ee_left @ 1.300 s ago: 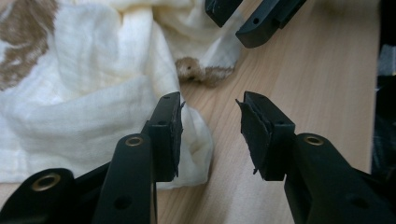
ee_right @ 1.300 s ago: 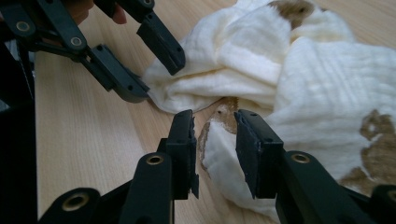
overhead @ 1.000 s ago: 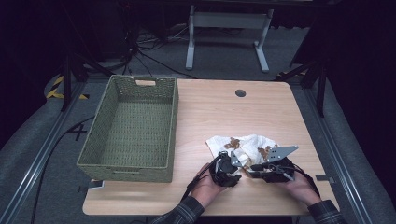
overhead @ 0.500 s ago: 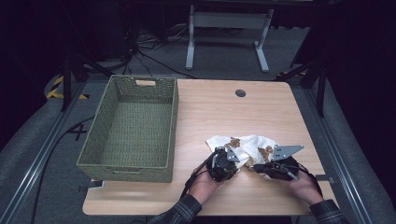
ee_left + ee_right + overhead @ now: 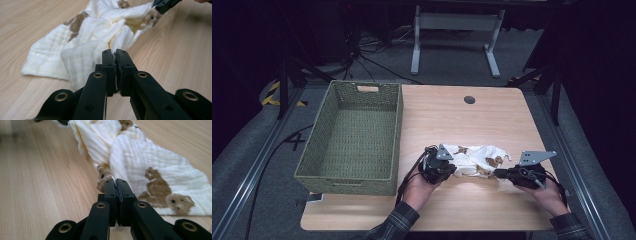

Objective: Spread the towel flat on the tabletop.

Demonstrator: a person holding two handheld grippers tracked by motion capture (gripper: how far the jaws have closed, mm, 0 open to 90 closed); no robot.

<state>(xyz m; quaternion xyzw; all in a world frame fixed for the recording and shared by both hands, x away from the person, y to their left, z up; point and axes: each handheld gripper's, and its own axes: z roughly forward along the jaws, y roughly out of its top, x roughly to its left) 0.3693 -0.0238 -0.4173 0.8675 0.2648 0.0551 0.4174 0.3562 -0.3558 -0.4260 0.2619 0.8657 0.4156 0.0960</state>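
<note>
Between both grippers' jaws, bear-print cloth [image 5: 474, 159].

1 cloth [image 5: 472, 159]; 1 basket [image 5: 349, 175]; 2 tongs

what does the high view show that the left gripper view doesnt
High view alone: the green basket at the table's left, both hands, the floor cables and a stand behind the table.

Left gripper view alone: the left claw up close, jaws shut on an edge of the cloth, plus the cloth's quilted weave.

Both: the cream cloth with brown bears, stretched over the wooden table between the left claw and the right claw, which pinches the far end.
</note>
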